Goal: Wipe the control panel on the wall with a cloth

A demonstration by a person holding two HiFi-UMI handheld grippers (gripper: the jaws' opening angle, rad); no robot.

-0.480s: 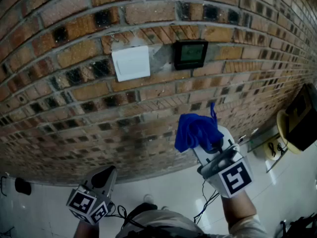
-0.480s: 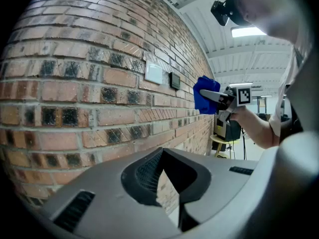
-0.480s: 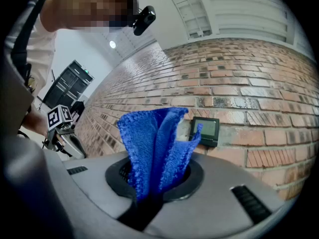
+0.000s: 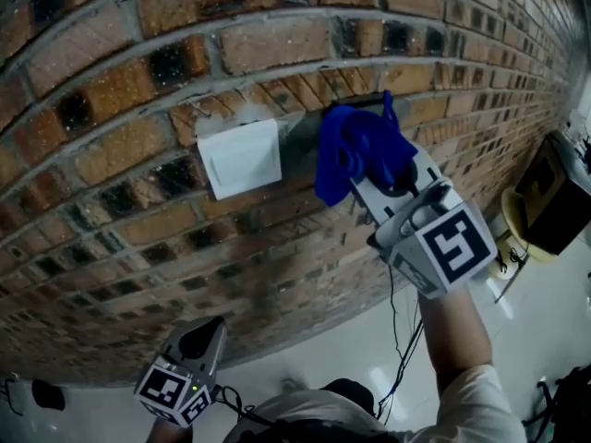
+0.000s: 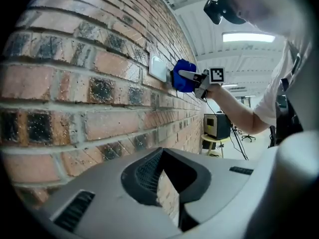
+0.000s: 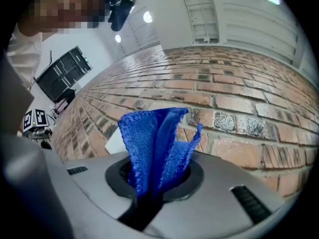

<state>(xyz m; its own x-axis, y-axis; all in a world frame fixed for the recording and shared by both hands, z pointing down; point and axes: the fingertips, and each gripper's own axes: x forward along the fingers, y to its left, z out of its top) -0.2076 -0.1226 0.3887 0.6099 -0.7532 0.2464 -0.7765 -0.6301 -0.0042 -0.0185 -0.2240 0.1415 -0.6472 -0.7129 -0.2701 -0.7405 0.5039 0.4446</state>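
Observation:
In the head view my right gripper point(image 4: 386, 175) is shut on a bunched blue cloth point(image 4: 355, 150) and holds it against the brick wall point(image 4: 111, 155). The cloth covers the dark control panel, of which only a sliver of the top frame point(image 4: 362, 101) shows. A white switch plate point(image 4: 242, 158) sits just left of the cloth. The right gripper view shows the cloth point(image 6: 152, 143) standing up between the jaws, close to the bricks. My left gripper point(image 4: 192, 358) hangs low by the wall with its jaws together and nothing in them. From the left gripper view, the cloth point(image 5: 183, 82) rests on the wall beside the plate point(image 5: 159, 68).
A black box point(image 4: 549, 206) stands on a pale round stool at the right, near the wall. Black cables point(image 4: 402, 340) hang below the right arm. Below lies a glossy white floor point(image 4: 517, 340).
The right gripper has risen with the cloth from below the panel onto it; the panel, plainly visible before, is now covered. The left gripper stays low.

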